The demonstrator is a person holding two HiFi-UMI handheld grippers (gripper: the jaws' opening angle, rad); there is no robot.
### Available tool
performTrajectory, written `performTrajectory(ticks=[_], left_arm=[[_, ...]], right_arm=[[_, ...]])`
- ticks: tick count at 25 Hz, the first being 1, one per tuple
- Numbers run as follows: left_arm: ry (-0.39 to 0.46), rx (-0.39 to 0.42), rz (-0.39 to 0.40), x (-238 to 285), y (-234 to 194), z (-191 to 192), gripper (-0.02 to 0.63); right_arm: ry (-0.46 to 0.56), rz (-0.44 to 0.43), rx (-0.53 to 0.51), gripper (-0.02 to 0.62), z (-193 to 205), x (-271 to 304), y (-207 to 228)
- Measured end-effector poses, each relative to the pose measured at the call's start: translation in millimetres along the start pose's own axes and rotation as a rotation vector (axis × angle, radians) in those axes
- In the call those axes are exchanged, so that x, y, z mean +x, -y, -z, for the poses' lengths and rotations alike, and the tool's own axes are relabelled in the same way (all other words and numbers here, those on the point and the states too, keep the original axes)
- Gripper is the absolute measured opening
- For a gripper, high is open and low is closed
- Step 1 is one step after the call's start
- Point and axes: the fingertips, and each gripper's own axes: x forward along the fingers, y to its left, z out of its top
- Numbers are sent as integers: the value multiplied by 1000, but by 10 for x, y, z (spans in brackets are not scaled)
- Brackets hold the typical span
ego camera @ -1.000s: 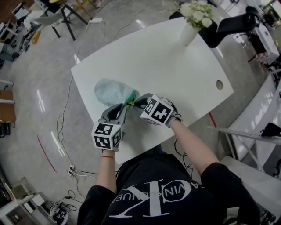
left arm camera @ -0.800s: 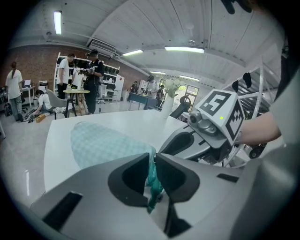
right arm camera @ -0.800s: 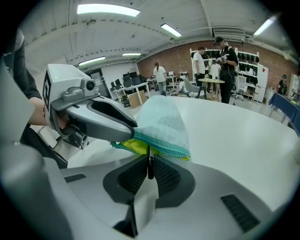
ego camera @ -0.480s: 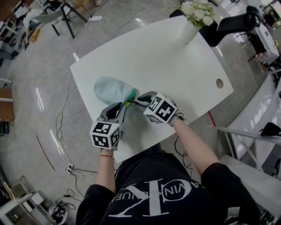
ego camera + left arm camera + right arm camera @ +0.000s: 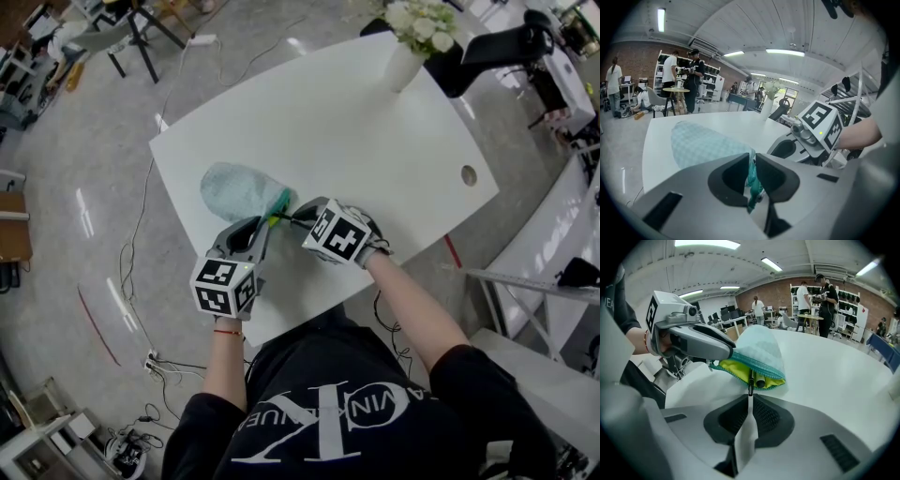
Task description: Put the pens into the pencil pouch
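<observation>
Right gripper (image 5: 750, 393) jaws have just been closing, now narrow on end of thin black pen (image 5: 750, 380) sticking from mint-green fabric pencil pouch (image 5: 239, 192), near-left on white table (image 5: 375, 141). Left gripper (image 5: 751, 161) pinches pouch's teal rim.

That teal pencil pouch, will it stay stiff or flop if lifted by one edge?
Probably floppy: the pencil pouch looks like soft cloth, slumped where the left gripper pinches its rim. Likely light too, so a push may slide it across the smooth table.
</observation>
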Motion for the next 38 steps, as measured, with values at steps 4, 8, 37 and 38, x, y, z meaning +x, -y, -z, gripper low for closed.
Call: performTrajectory(ticks=[4,8,37,38], left_arm=[[2,2,10,-1,25,-12,46],[0,0,32,-4,66,-7,46],[-101,-52,-15,49,-97,379,95],[-100,-55,-15,39,-99,383,100]], right_arm=[[16,3,-19,41,-106,12,-3],[31,-5,-40,41,-240,21,-31],[162,70,124,19,-92,-249,227],[171,79,132,14,-89,-277,249]])
